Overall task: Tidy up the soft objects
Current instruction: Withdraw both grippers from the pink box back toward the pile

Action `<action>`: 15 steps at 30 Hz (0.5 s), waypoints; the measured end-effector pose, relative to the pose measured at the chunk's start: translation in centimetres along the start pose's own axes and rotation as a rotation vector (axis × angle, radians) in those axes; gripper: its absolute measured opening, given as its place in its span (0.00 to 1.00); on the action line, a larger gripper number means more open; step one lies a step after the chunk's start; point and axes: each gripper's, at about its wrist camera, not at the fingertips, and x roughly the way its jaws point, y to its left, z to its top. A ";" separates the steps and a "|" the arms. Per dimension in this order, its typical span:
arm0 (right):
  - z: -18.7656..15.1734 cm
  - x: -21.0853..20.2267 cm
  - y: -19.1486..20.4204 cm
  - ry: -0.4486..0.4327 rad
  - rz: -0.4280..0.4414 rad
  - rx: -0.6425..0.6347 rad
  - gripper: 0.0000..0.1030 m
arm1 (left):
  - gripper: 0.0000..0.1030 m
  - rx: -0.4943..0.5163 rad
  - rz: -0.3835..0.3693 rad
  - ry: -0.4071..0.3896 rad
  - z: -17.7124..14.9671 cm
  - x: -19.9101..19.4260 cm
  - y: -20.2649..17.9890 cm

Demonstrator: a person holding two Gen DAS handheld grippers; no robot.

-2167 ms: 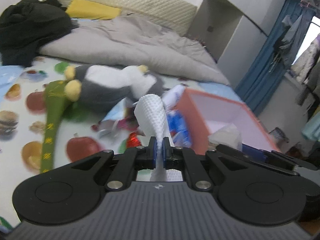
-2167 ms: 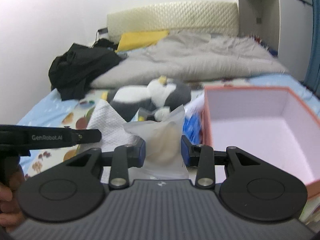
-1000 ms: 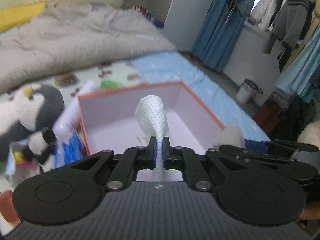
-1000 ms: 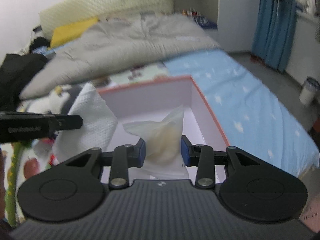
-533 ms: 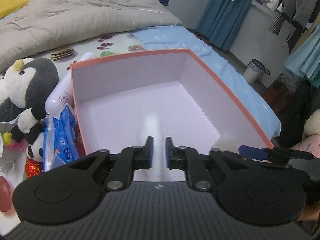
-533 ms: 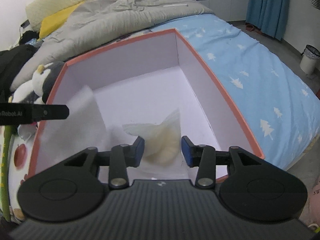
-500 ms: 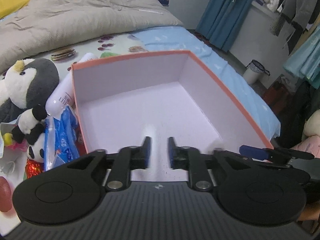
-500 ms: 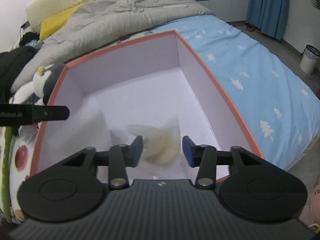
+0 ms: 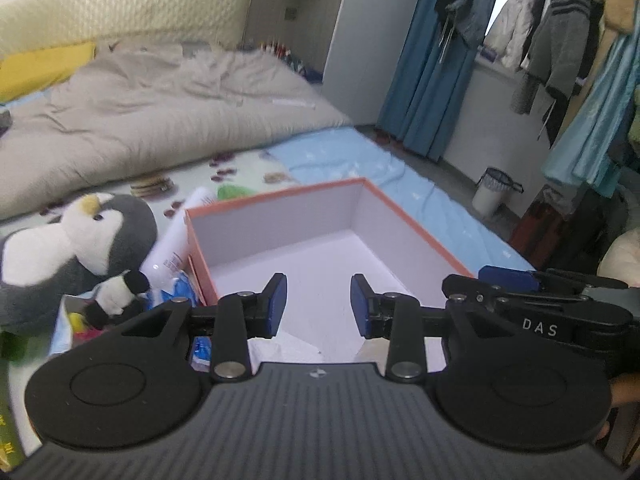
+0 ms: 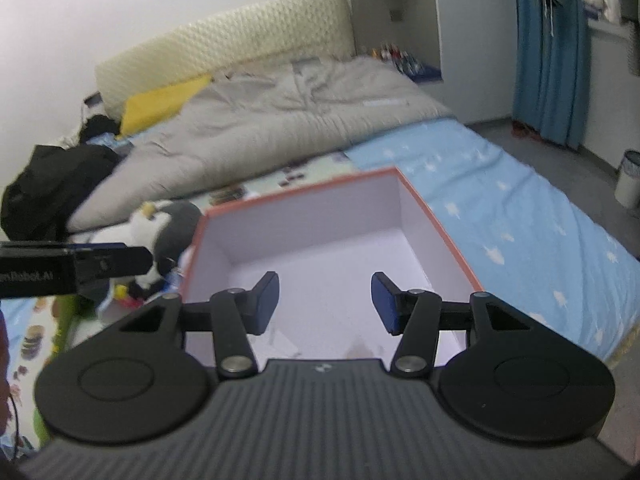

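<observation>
Left wrist view: the left gripper (image 9: pixel 318 304) has its blue-padded jaws apart and still widening, with nothing between them. It hangs over the box (image 9: pixel 416 227), an open rectangular carton with an orange rim and smooth pale lilac walls and floor. On the floor near the front wall lies the white cloth (image 9: pixel 286 346), waffle-textured and crumpled, partly hidden behind the gripper body. Beside it, a beige edge shows under the right finger; what it is cannot be told. Left of the box, touching its outer wall, lie a white tube (image 9: pixel 172 246) and a blue packet (image 9: pixel 182 282), then a grey-and-white plush penguin (image 9: pixel 76 244) and a small black-and-white plush (image 9: pixel 116 294).

In the right wrist view the right gripper (image 10: pixel 325 302) also stands with jaws parted and empty over the same box (image 10: pixel 440 224); a bit of white cloth (image 10: pixel 280 342) and a brownish smudge sit on the floor below. Behind, a rumpled grey duvet (image 10: pixel 280 120) covers the bed, with a quilted cream headboard (image 10: pixel 224 40) and a yellow pillow (image 10: pixel 160 100).
</observation>
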 end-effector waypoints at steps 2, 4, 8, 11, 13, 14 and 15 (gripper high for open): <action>-0.1 -1.0 1.0 -0.025 0.016 -0.014 0.53 | 0.39 -0.002 -0.003 -0.031 -0.4 -1.7 0.2; -0.3 -1.9 2.1 -0.048 0.030 -0.028 0.53 | 0.39 -0.014 -0.002 -0.061 -0.9 -3.3 0.6; -1.0 -3.3 4.1 -0.083 0.053 -0.064 0.53 | 0.39 -0.031 0.010 -0.099 -2.1 -5.9 1.6; -1.7 -4.2 5.4 -0.098 0.074 -0.068 0.53 | 0.39 -0.038 0.004 -0.127 -3.3 -7.5 2.5; -2.3 -4.6 6.3 -0.108 0.080 -0.076 0.53 | 0.39 -0.043 0.017 -0.143 -4.0 -8.5 3.0; -2.7 -4.7 6.7 -0.111 0.078 -0.084 0.53 | 0.39 -0.048 0.027 -0.151 -4.5 -9.0 3.3; -3.0 -4.8 7.2 -0.112 0.081 -0.091 0.53 | 0.39 -0.052 0.035 -0.157 -4.8 -9.5 3.5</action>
